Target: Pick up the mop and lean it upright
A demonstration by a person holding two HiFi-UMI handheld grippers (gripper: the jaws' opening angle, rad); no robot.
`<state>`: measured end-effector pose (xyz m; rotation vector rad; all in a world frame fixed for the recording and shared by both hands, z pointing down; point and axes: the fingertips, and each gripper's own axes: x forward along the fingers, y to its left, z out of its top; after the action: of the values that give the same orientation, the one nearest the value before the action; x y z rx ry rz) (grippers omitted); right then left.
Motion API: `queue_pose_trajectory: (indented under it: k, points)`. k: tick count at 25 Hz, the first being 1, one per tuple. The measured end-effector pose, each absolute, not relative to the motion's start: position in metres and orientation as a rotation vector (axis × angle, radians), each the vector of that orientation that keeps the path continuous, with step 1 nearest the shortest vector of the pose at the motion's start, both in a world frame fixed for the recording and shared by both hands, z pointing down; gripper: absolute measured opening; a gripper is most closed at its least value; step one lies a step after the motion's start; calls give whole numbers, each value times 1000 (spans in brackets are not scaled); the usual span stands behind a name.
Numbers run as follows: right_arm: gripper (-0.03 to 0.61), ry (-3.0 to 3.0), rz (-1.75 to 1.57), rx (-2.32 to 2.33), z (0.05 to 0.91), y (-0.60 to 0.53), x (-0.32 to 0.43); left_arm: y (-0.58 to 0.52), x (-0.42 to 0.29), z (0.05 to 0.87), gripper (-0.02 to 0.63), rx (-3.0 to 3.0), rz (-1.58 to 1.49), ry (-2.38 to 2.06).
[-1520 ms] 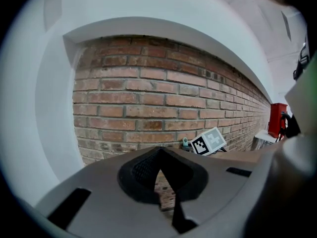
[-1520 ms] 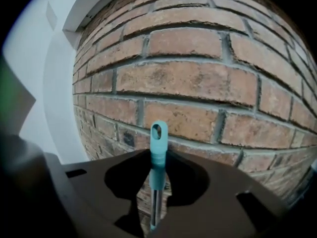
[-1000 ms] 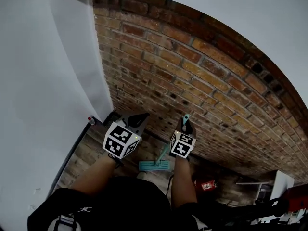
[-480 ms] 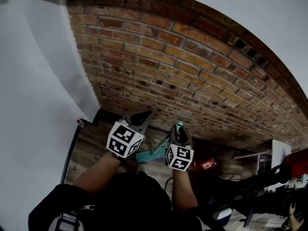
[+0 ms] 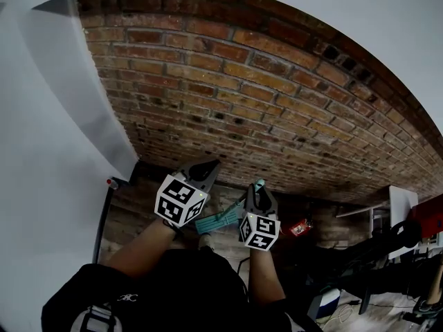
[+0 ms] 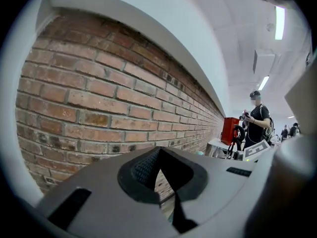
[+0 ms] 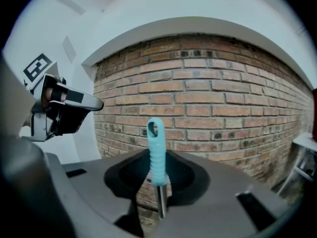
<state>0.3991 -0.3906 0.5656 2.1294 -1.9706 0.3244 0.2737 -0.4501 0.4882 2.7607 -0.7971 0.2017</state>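
The mop has a teal ribbed handle [image 7: 156,145] on a metal shaft [image 7: 159,200] and stands nearly upright in front of the brick wall [image 7: 213,98]. My right gripper [image 7: 159,192] is shut on the shaft just below the teal grip. In the head view the handle tip [image 5: 259,184] pokes out above the right gripper [image 5: 257,198], and the flat teal mop head [image 5: 216,221] lies tilted on the floor below, between my two hands. My left gripper [image 5: 202,169] hangs to the left of the mop, its jaws together and empty.
The brick wall [image 5: 263,109] runs across ahead, with a white wall panel [image 5: 55,151] on the left. A red object [image 5: 300,227] lies on the floor at the right, near a white table [image 5: 398,203]. A person [image 6: 257,124] stands far off beside a red cabinet [image 6: 230,130].
The view has swung, so more of the room at the right shows. The right gripper keeps its hold on the mop, and the mop head now looks tilted and nearer my hands.
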Motion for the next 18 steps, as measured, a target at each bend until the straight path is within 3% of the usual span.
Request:
queue_pose_trajectory:
  k: [18]
  points:
    - [110,-2041,347,2107,576,-451,425,-465,262,486,-9,2724,216,-937]
